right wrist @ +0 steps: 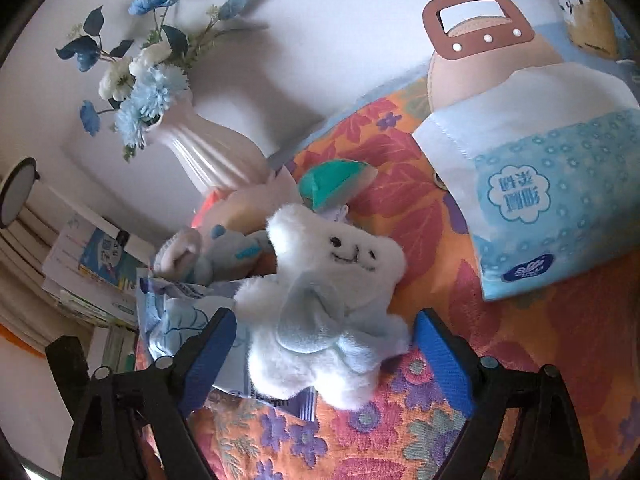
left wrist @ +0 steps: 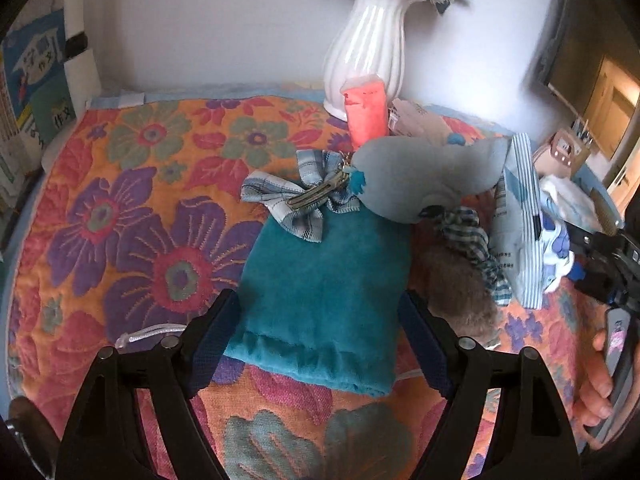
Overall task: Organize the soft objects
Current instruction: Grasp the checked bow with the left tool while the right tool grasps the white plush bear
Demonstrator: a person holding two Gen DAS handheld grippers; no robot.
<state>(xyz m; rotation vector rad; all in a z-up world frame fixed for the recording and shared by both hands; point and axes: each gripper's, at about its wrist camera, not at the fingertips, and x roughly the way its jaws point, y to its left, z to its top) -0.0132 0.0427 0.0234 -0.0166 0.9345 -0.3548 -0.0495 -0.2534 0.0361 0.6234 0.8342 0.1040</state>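
Note:
A teal velvet pouch (left wrist: 324, 288) lies on the flowered cloth (left wrist: 132, 216), its near end between the fingers of my open left gripper (left wrist: 320, 344). A plaid bow with a clip (left wrist: 304, 196) rests at its far end, next to a grey plush toy (left wrist: 420, 176). My right gripper (right wrist: 324, 356) is open around a white and pale blue plush toy (right wrist: 328, 300), which lies partly on a blue-printed bag (right wrist: 180, 320). The grey plush (right wrist: 216, 252) lies behind it.
A white vase with blue flowers (left wrist: 368, 40) and a red block (left wrist: 366, 108) stand at the back. A tissue pack (right wrist: 548, 196) and a tan handbag (right wrist: 476, 60) lie right of the white plush. Books (left wrist: 36, 80) stand at the left. A striped pouch (left wrist: 520, 220) stands at the right.

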